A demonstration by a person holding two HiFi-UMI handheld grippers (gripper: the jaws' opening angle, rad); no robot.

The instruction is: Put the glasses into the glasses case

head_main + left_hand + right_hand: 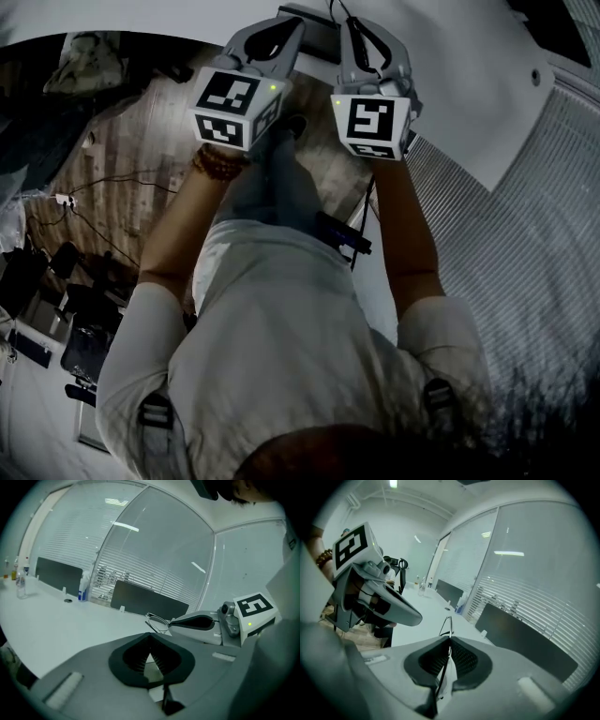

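While the right gripper (pixel 449 644) pinches the glasses (pixel 157 620) by their thin frame above the white table (pixel 61 620), a light, level hold seems best. The left gripper (pixel 150 643), close on its left, has its tips together and empty. I cannot pick out the case.

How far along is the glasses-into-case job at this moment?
Done: the glasses are picked up, clamped in the jaws of the right gripper, clear of the white table. In hand: holding them aloft. Left: the case, which no view clearly shows, must be reached and the glasses placed inside.
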